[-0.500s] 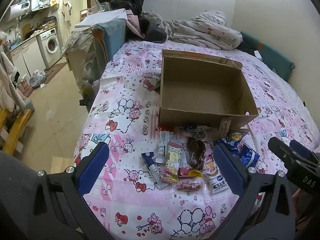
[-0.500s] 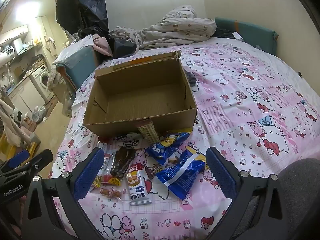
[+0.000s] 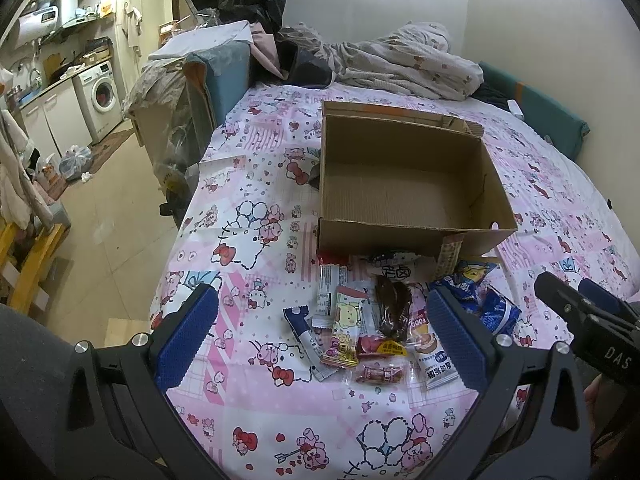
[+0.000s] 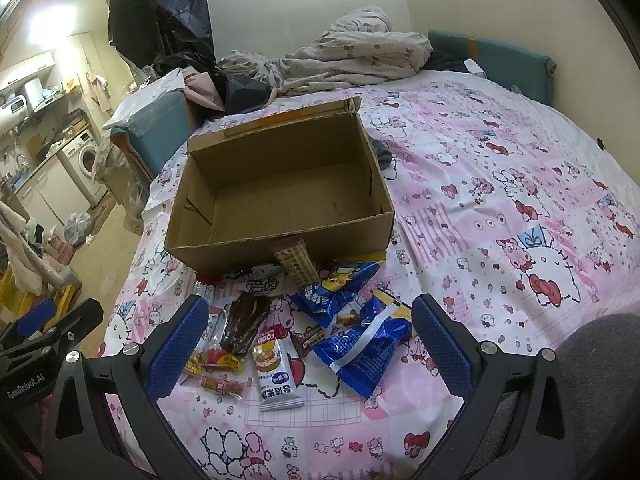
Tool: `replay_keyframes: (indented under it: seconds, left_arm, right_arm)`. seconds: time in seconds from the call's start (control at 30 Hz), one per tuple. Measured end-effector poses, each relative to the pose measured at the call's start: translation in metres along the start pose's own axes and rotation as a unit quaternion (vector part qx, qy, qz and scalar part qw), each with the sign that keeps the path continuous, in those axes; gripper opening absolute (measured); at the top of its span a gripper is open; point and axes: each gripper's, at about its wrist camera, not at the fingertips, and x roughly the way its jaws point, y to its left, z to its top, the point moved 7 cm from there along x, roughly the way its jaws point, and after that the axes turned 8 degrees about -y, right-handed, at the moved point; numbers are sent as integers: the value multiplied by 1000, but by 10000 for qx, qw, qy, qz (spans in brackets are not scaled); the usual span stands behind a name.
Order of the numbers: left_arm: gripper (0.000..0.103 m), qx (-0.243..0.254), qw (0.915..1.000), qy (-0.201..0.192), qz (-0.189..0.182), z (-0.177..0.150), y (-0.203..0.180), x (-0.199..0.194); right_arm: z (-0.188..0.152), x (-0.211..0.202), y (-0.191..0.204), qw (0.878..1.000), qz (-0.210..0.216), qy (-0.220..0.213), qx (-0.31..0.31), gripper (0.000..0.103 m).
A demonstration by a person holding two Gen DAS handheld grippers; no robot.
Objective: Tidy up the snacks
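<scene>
An empty open cardboard box (image 3: 404, 184) (image 4: 280, 188) sits on the pink cartoon-print bed. Several snack packets lie in front of it: a dark brown packet (image 3: 394, 312) (image 4: 244, 320), a yellow bear packet (image 3: 346, 332), blue bags (image 4: 360, 340) (image 3: 488, 304), a white packet (image 4: 274, 372) (image 3: 434, 356), and a tall beige packet (image 4: 296, 264) that leans on the box. My left gripper (image 3: 320, 336) is open and empty above the packets. My right gripper (image 4: 308, 344) is open and empty above them too. Each gripper shows at the edge of the other's view.
A crumpled duvet (image 3: 400, 60) and dark clothes lie at the bed's far end. The bed's left edge drops to the floor (image 3: 100, 220), with a teal bin (image 3: 220, 80) and a washing machine (image 3: 100, 96) beyond. A teal cushion (image 4: 508, 60) lines the wall.
</scene>
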Motion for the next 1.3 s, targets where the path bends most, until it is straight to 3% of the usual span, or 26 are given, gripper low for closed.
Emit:
replay_keyframes:
  seconds: [0.97, 1.2, 1.3]
  left_arm:
    - [103, 25, 9995, 303, 16, 11, 4, 14]
    - [103, -107, 9963, 855, -57, 10, 5, 37]
    - [103, -349, 9935, 1083, -96, 8, 6, 48]
  right_arm:
    - [4, 10, -16, 9992, 27, 326, 217, 103]
    - [4, 38, -53, 9920, -328, 980, 725, 103]
    - [-5, 58, -70, 9805, -377, 1518, 1192, 103]
